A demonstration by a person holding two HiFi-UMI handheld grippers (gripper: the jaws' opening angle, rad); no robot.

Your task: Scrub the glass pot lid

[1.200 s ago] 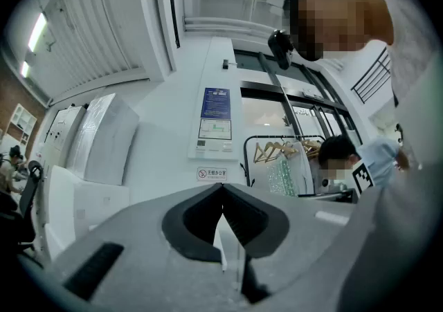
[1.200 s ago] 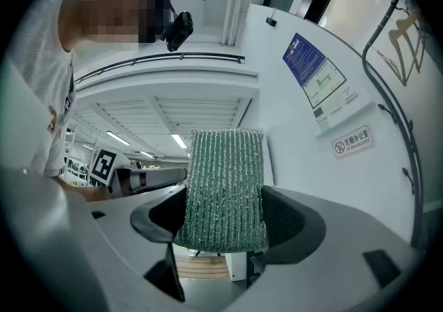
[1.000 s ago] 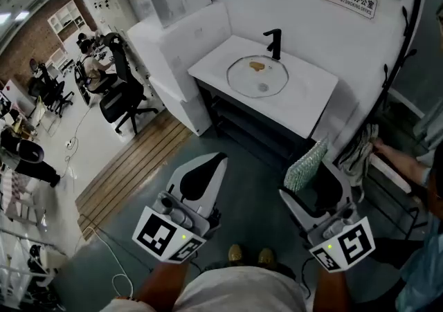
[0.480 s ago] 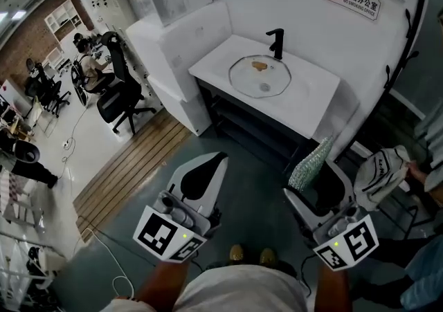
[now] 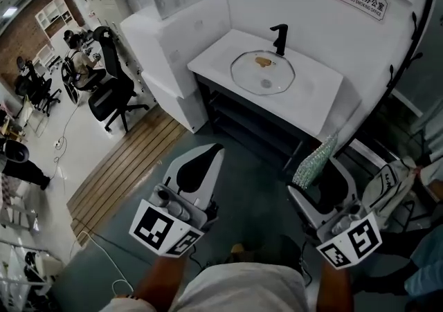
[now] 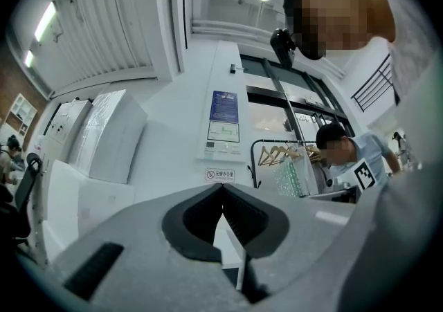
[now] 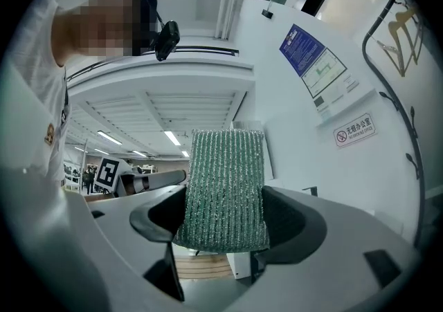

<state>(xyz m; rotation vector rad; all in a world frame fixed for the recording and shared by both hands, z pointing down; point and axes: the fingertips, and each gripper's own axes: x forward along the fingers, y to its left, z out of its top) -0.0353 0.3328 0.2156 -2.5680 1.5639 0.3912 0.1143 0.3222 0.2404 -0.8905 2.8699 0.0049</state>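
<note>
A round glass pot lid [image 5: 262, 72] lies flat on the white counter [image 5: 315, 98], just in front of the black faucet [image 5: 280, 38]; a brown smear shows on its far side. My right gripper [image 5: 320, 169] is shut on a green scrub sponge [image 5: 313, 160] [image 7: 224, 189], which stands up out of the jaws. My left gripper [image 5: 210, 159] is shut with nothing in it, its jaw tips meeting [image 6: 221, 189]. Both grippers are held low over the floor, well short of the counter.
A white boxy unit [image 5: 174, 48] stands left of the counter, with open dark shelves [image 5: 249, 124] under the counter. A black coat rack [image 5: 408, 48] rises at the right. A person's hand holds a white bag [image 5: 392, 180] at the right edge. Office chairs [image 5: 111, 93] stand far left.
The view has drifted a little, so the counter and lid sit slightly further right and lower. The white bag at the right has moved down and right. Both grippers keep their hold.
</note>
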